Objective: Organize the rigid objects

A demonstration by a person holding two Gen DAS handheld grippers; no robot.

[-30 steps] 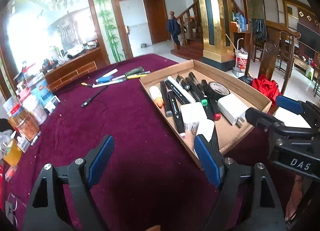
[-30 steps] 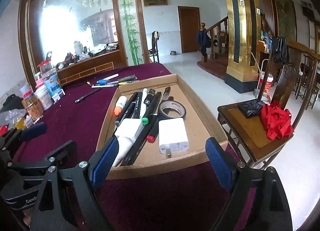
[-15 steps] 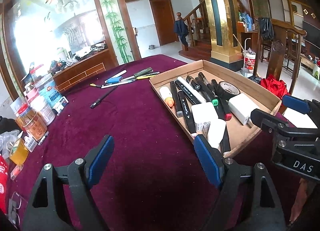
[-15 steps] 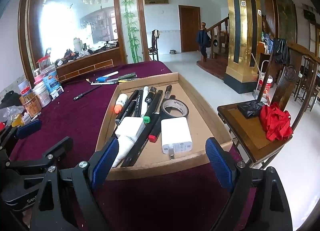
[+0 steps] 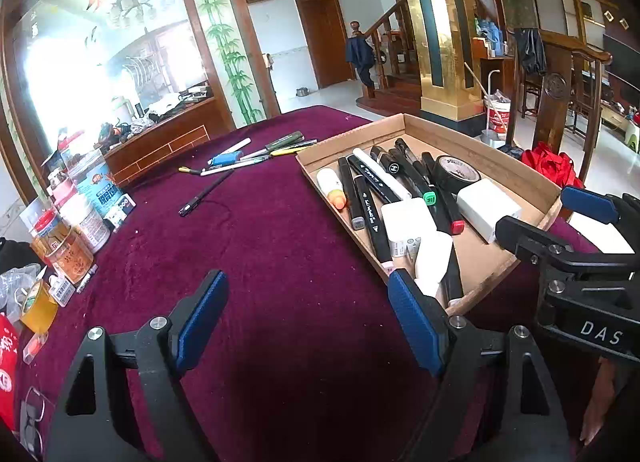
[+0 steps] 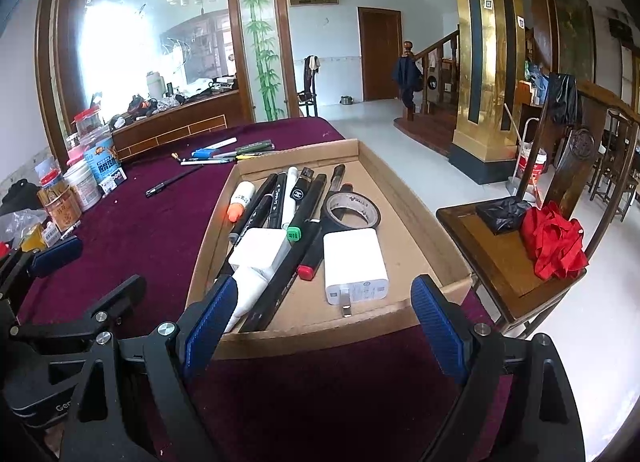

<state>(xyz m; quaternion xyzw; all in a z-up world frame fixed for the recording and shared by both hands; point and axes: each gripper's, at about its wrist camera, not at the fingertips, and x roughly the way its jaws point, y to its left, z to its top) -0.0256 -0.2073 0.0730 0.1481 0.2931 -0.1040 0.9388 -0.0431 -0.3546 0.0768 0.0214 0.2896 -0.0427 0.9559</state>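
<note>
Jars (image 5: 76, 222) and tubs crowd the far left edge of the maroon velvet surface (image 5: 260, 262), partly cut off by the frame. The left hand-held gripper (image 5: 308, 318) hangs over bare cloth, jaws spread wide, empty. Loose pens (image 5: 256, 152) lie further back. Right of them, a shallow cardboard tray (image 6: 404, 198) holds markers (image 6: 276, 202), a glue stick (image 6: 240, 200), a tape roll (image 6: 352, 208) and two white chargers (image 6: 354, 266). The right hand-held gripper (image 6: 320, 322) hovers at the tray's near rim, jaws wide apart, empty; its left finger hides a white tube's end.
</note>
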